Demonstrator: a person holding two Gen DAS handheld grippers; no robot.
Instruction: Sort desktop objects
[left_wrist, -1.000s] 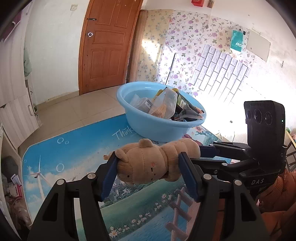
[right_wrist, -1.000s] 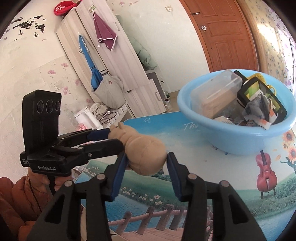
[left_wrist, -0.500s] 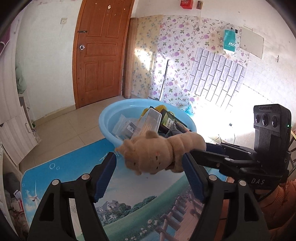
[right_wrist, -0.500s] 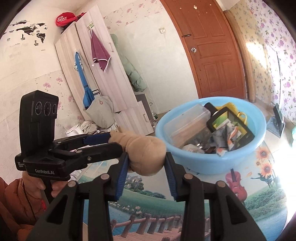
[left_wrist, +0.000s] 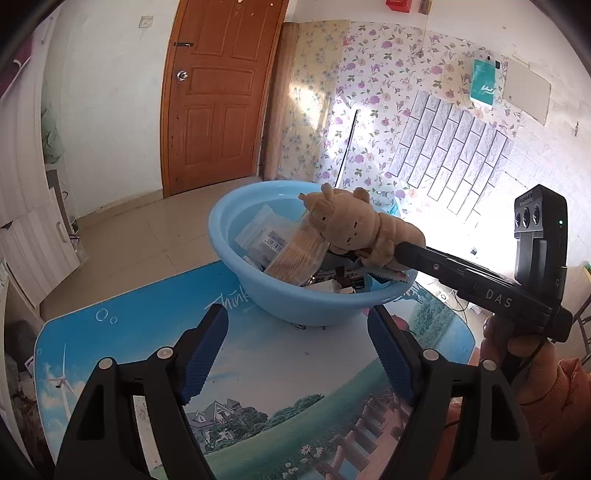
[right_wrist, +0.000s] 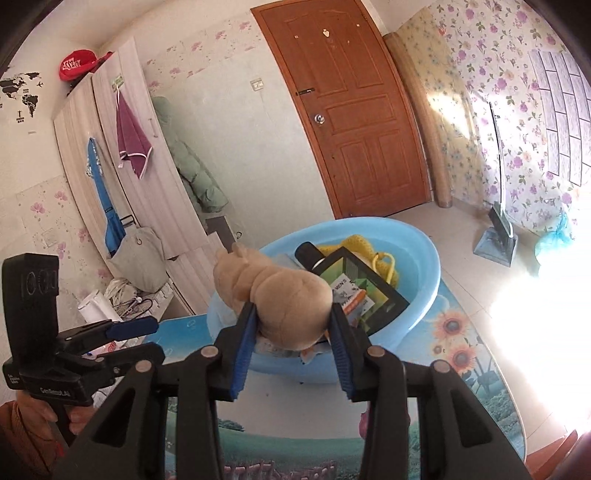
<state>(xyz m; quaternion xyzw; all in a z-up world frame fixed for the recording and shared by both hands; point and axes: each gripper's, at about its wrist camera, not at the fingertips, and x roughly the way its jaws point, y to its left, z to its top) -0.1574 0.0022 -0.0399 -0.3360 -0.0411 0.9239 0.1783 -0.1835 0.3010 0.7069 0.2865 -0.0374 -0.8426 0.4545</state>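
Observation:
A tan plush toy (left_wrist: 354, 225) hangs over the light blue basin (left_wrist: 236, 254), gripped at its rear end by my right gripper (right_wrist: 291, 328), which is shut on it (right_wrist: 284, 302). The basin (right_wrist: 424, 258) stands on the picture-printed table (left_wrist: 280, 365) and holds several items, among them a clear packet (left_wrist: 295, 254) and a black frame (right_wrist: 365, 284). My left gripper (left_wrist: 295, 343) is open and empty, in front of the basin, a little back from the toy. It also shows at the left of the right wrist view (right_wrist: 129, 332).
The table (right_wrist: 461, 354) ends just behind the basin, with tiled floor (left_wrist: 147, 229) beyond. A wooden door (left_wrist: 218, 92) and a wardrobe (right_wrist: 122, 166) stand at the back. A person's hand (left_wrist: 517, 347) in an orange sleeve holds the right gripper's handle.
My left gripper has let go of the plush toy and opened wide. My right gripper has carried the toy forward, from above the table to over the basin.

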